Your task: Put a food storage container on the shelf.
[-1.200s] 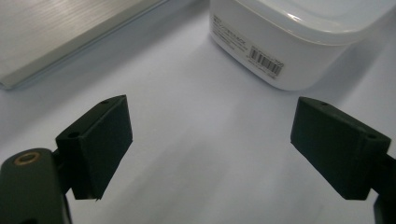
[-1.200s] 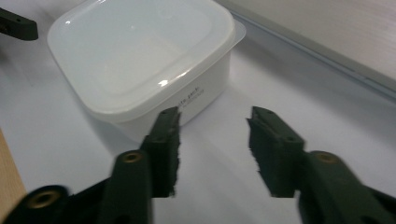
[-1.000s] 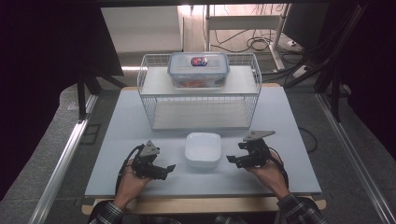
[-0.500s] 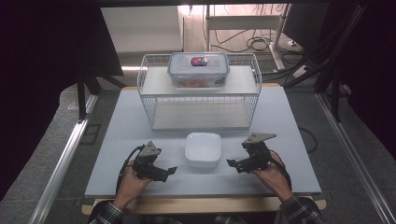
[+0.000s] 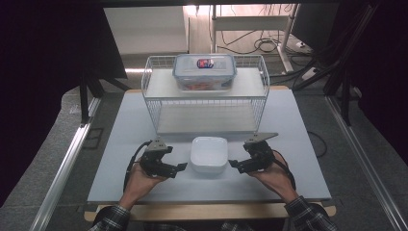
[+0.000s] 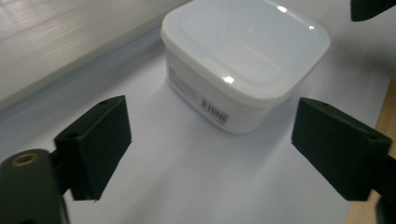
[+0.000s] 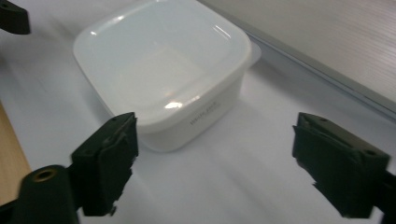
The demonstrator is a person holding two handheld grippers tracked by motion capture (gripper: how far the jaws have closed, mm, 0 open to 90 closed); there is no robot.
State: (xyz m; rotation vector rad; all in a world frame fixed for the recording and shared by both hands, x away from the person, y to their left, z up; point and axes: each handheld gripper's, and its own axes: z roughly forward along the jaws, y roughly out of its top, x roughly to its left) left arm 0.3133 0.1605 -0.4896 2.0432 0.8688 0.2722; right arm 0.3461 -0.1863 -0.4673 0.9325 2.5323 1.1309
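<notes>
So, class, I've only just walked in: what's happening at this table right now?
A person holds a claw in each hand, the left claw and right claw either side of a white lidded tub on the table. Both are open and touch nothing. Behind, a clear lidded container sits on top of a white wire rack.

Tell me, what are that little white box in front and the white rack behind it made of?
The white box looks like glossy, slightly translucent plastic: its lid shows sharp light glints and soft rounded corners, with a printed label on the side. The rack appears to be thin metal wire with a white coating, judging by its fine grid walls; its shelves look like flat, matte panels, material unclear.
</notes>
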